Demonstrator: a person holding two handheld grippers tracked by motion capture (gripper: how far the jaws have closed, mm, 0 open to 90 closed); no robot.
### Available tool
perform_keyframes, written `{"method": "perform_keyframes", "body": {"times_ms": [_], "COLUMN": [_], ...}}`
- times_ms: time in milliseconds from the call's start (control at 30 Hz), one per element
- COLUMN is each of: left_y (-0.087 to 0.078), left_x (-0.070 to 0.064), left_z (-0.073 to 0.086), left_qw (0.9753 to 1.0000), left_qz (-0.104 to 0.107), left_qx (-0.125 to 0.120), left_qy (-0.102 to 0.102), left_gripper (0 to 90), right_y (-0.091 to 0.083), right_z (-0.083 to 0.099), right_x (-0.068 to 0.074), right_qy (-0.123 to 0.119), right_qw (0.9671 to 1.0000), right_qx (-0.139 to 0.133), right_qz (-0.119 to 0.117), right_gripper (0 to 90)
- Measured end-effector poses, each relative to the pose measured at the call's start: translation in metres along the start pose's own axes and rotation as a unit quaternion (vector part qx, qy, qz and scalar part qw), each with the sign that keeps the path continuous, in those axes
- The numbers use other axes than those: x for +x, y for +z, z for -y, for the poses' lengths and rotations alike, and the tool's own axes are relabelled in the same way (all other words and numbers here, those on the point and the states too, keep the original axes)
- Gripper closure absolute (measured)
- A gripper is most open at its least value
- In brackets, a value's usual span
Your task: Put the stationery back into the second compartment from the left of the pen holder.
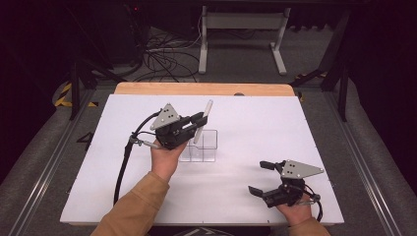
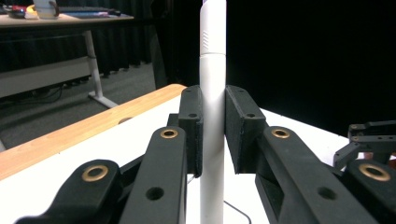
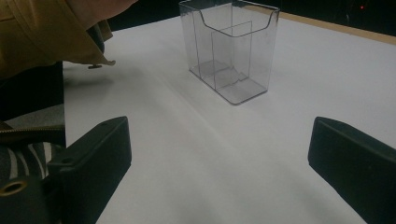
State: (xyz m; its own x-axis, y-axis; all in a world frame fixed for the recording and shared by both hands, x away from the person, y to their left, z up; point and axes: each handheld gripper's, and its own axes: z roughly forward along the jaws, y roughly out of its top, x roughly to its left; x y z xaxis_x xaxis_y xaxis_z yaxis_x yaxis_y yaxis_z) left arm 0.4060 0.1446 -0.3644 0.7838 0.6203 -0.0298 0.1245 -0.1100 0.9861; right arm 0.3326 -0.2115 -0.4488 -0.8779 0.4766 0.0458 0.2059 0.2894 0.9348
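The left claw (image 1: 201, 119) is clamped on a smooth white pen (image 1: 203, 119), a slim round tube with a ribbed band above a seam; its flat black pads (image 2: 194, 126) press the barrel from both sides, and the pen stands upright between them. Just below and beside that claw, a clear plastic box (image 1: 203, 145) with thin inner dividers and a scooped front rim sits on the matte white desk (image 1: 255, 123). The right claw (image 1: 261, 178) is spread wide and holds nothing, low over the desk, with the box well ahead of it.
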Motion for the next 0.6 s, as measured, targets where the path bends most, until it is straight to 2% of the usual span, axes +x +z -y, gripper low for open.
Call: {"method": "perform_keyframes", "body": {"times_ms": [233, 500, 600], "left_y": [0.008, 0.011, 0.011], "left_x": [0.000, 0.002, 0.003], "left_z": [0.002, 0.007, 0.010], "left_qw": [1.0000, 0.9997, 0.9997], "left_qz": [-0.004, -0.015, -0.014], "left_qx": [0.001, 0.012, 0.013], "left_qy": [0.001, 0.018, 0.013], "left_gripper": [78.0, 77.9, 77.8], "right_y": [0.000, -0.001, -0.001], "right_z": [0.000, 0.000, 0.000], "right_x": [0.000, 0.000, 0.000], "right_qy": [-0.001, -0.003, -0.003], "right_qw": [1.0000, 1.0000, 1.0000], "right_qx": [-0.002, -0.003, -0.003], "right_qz": [-0.001, -0.003, -0.004], "right_gripper": [6.6, 6.6, 6.6]}}
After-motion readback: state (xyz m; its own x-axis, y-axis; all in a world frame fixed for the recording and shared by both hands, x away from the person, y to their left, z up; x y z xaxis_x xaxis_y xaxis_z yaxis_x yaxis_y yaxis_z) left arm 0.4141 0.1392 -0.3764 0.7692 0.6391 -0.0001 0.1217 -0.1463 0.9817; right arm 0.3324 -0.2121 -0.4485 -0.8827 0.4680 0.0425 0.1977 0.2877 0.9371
